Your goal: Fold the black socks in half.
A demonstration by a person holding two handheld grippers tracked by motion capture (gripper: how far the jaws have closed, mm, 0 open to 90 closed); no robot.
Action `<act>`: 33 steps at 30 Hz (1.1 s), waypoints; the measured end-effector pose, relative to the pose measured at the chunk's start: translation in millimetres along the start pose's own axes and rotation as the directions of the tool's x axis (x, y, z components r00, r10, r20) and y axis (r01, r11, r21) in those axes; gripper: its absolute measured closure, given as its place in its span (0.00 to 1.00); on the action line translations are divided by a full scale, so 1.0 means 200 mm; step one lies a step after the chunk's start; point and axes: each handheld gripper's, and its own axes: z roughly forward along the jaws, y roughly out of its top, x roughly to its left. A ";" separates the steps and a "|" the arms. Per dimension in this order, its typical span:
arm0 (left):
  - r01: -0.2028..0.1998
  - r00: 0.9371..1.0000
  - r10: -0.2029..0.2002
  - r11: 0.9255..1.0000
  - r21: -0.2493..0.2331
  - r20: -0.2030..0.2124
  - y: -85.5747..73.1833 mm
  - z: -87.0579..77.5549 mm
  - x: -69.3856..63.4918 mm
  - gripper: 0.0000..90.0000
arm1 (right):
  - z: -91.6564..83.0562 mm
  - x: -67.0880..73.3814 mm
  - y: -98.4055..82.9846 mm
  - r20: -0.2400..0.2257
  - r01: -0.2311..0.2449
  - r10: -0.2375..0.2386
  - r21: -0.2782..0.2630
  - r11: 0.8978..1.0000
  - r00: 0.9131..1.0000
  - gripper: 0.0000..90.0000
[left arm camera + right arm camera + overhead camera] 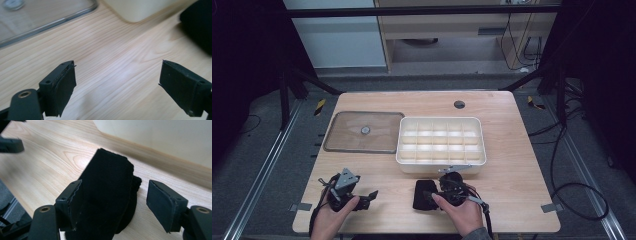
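Right tool (115,205) open around black folded cloth (107,195) near table edge (427,231), left tool (117,85) open, empty

Divided tray (441,161) at the middle of the tabletop (512,175), flat lid (347,142) just left of it, folded cloth (422,196) on the tabletop before the tray, between the right tongs (113,200), left tongs (367,199) well left of the cloth

A lab: railed test table (512,145), trailing floor cables (562,165).
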 end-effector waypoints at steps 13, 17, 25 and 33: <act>0.101 0.994 -0.101 0.995 -0.002 -0.045 -0.09 -0.02 0.12 0.15 | 0.09 0.03 0.00 0.013 -0.010 0.009 0.053 0.999 1.000 0.35; 0.099 0.994 -0.099 0.995 0.007 -0.051 -0.10 -0.02 0.12 0.15 | 0.11 0.03 0.00 0.022 -0.009 0.008 0.067 0.998 1.000 0.35; 0.087 0.995 -0.086 0.996 0.032 -0.053 -0.10 -0.01 0.12 0.15 | 0.12 0.04 0.00 0.043 -0.005 0.001 0.089 0.996 0.999 0.36; 0.083 0.995 -0.080 0.996 0.042 -0.058 -0.11 0.00 0.12 0.15 | 0.13 0.06 0.01 0.064 -0.009 0.002 0.110 0.994 0.998 0.40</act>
